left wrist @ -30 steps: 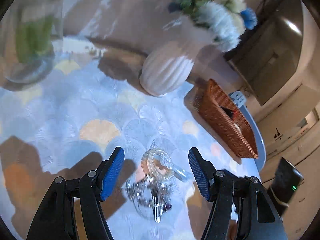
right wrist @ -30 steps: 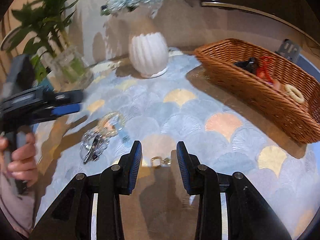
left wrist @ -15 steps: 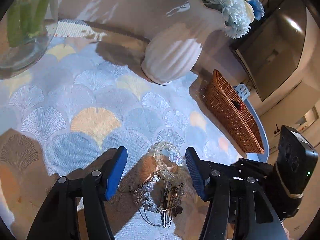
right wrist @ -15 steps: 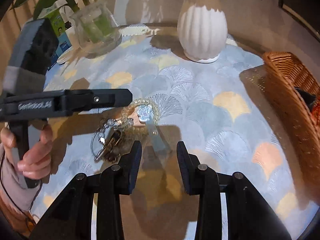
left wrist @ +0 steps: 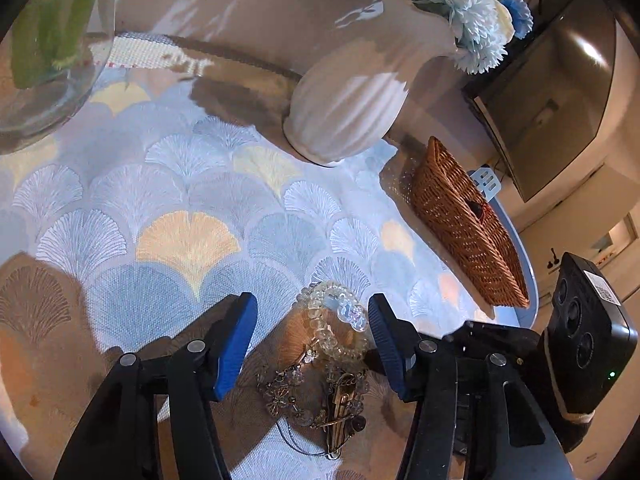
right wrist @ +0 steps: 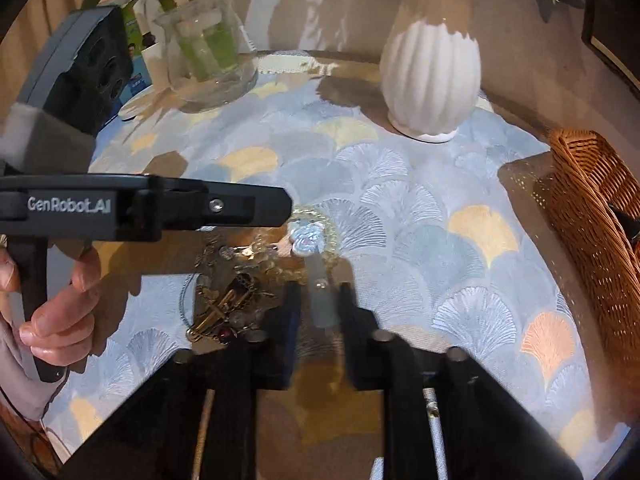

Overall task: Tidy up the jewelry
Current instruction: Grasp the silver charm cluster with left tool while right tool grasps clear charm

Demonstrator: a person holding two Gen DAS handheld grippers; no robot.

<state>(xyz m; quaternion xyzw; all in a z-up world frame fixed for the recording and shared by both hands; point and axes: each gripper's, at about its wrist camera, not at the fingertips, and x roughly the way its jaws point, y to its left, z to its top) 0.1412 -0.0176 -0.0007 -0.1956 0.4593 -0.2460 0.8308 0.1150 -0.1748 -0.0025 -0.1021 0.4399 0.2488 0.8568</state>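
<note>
Right wrist view: the right gripper (right wrist: 318, 300), jaws just closing, bracketed a pale clip (right wrist: 320, 304) pointing toward twelve o'clock; whether it gripped was unclear. The left gripper (left wrist: 312, 344) stood apart over the jewelry pile (left wrist: 324, 380).

"GenRobot.AI" on left gripper (right wrist: 288, 204) arm

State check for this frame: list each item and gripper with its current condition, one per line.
Left hand-held gripper: open, straddling the jewelry pile.
Right hand-held gripper: jaws just closing around the pale strip.
Beaded bracelet: lying on the mat.
Wicker basket: holding items already.
White vase: upright.
</note>
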